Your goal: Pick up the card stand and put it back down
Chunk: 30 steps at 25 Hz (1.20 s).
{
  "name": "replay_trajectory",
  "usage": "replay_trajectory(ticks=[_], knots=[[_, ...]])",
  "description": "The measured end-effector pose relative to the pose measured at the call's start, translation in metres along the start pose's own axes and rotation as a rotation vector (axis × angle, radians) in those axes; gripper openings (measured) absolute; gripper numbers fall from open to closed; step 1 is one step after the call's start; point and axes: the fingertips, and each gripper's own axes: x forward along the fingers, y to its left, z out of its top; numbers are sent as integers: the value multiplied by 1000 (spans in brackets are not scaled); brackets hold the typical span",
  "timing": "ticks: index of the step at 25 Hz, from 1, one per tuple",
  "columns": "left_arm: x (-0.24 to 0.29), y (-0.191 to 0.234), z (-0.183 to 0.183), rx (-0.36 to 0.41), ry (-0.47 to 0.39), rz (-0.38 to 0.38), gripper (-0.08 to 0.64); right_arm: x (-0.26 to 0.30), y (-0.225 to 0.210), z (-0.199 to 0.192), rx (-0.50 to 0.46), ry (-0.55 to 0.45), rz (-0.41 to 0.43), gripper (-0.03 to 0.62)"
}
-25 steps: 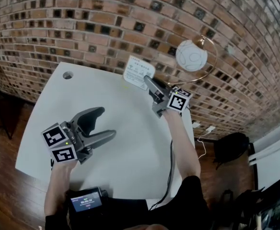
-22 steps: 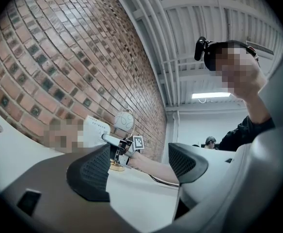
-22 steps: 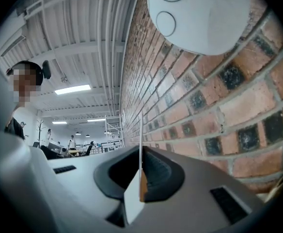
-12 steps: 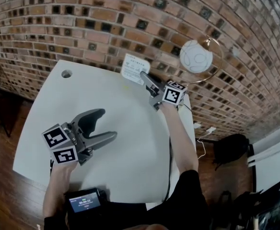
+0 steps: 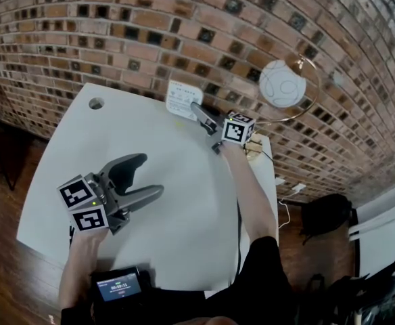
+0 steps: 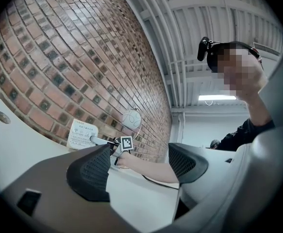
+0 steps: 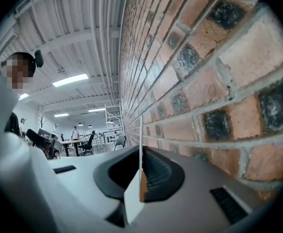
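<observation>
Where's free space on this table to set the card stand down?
Bare: the table middle between left gripper and right forearm, and the far edge from cable hole to card stand. Crowded: the far right corner by the lamp.

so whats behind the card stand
The brick wall stands just behind the card stand. The right gripper is clamped on its edge and covers its lower corner, so whether it touches the table cannot be seen.
</observation>
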Motion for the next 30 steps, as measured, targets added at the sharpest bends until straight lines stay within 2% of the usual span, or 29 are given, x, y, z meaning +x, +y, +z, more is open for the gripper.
replay_trajectory(ticks=[3,10,14,17,20,24,27,30], knots=[[-1,0,1,-2,-2,4,374,8,-1,-1,-29,18,-3,21],[0,-1,1,6,-4,0,374,9,-20,-16,1,45,-10,21],[0,-3,1,9,-1,-6,374,8,-17,-14,0,58,-10,24],[-1,-4,1,11,2,-9,374,5,-32,-24,17,86,-53,40],[0,-6,1,11,3,-13,374,6,-30,-22,-16,127,-96,55],[0,-5,1,12,3,-13,374,-1,-48,-33,-38,201,-209,87],[0,-6,1,12,4,-12,374,-7,-50,-33,-29,220,-267,110],[0,-5,2,13,6,-12,374,-10,-47,-32,-25,245,-293,127]])
